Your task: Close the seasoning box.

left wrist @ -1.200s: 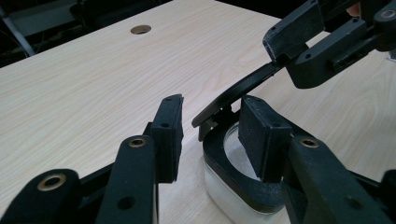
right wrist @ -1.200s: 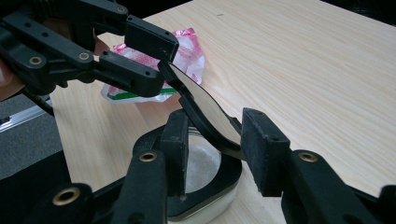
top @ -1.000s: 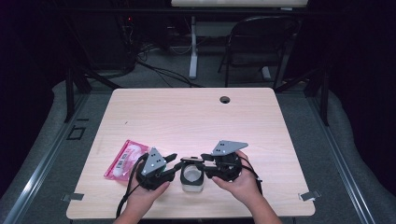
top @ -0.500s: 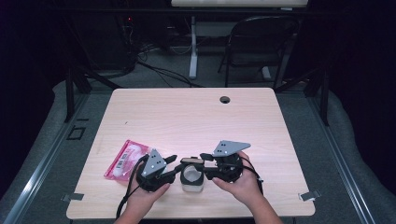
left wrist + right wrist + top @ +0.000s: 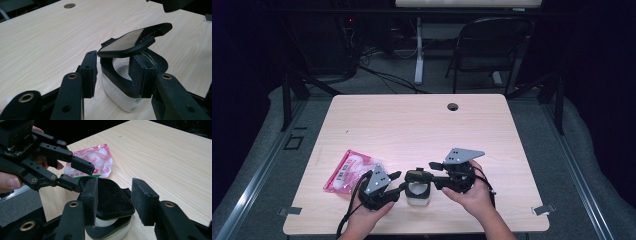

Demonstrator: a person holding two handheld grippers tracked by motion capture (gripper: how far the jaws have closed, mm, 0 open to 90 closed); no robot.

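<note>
Left claw (image 5: 115,73): jaws apart and just been opening. They straddle the small clear container (image 5: 117,97); the left pad stands clear of its wall, and the right pad sits close against the black collar without a firm clamp that I can make out. Right claw (image 5: 117,200): jaws also apart, just been opening, with the hinged black lid (image 5: 110,200) loose between them, tilted up and half open. The container stands at 6 o'clock on the counter (image 5: 412,125), near the front edge, with the left claw coming in from about 8 o'clock and the right from 3 o'clock. A pink packet (image 5: 97,160) lies flat at about 10 o'clock from the container. Judged step: letting go after raising the lid. The next move likely calls for steadying the container body again and swinging the lid fully back, without tipping the light container.
</note>
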